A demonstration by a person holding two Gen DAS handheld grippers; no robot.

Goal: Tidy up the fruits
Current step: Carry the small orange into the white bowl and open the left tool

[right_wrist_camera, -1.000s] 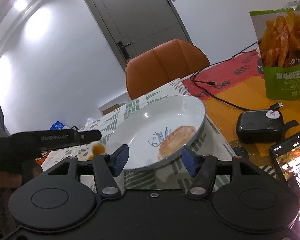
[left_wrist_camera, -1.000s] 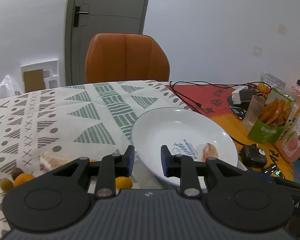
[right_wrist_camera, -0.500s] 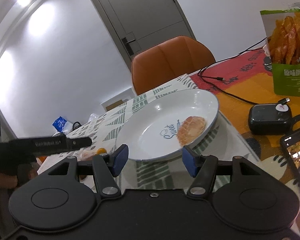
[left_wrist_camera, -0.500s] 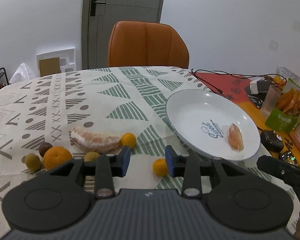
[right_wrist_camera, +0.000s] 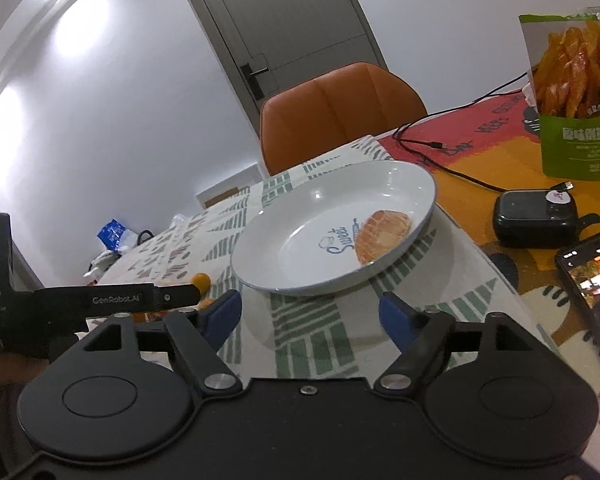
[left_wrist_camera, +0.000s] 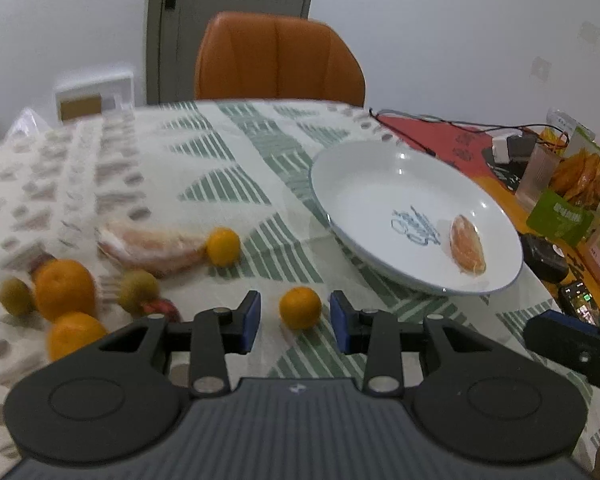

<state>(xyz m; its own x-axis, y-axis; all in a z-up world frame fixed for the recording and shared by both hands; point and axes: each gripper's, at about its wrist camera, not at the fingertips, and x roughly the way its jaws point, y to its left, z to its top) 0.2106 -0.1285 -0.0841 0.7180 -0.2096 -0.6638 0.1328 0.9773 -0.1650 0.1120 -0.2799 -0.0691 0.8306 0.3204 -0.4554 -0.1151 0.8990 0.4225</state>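
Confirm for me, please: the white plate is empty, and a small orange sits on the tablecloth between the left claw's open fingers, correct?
Not quite: the white plate is not empty; a peeled citrus segment lies in it, as the left wrist view shows. The rest holds: a small orange sits on the tablecloth between the open fingers of the left claw.

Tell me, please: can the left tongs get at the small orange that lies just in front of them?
Probably yes. The small orange lies on the tablecloth in line with the gap of the left tongs, whose pads stand apart and do not touch it. Nothing lies between them, though the gap looks only slightly wider than the fruit.
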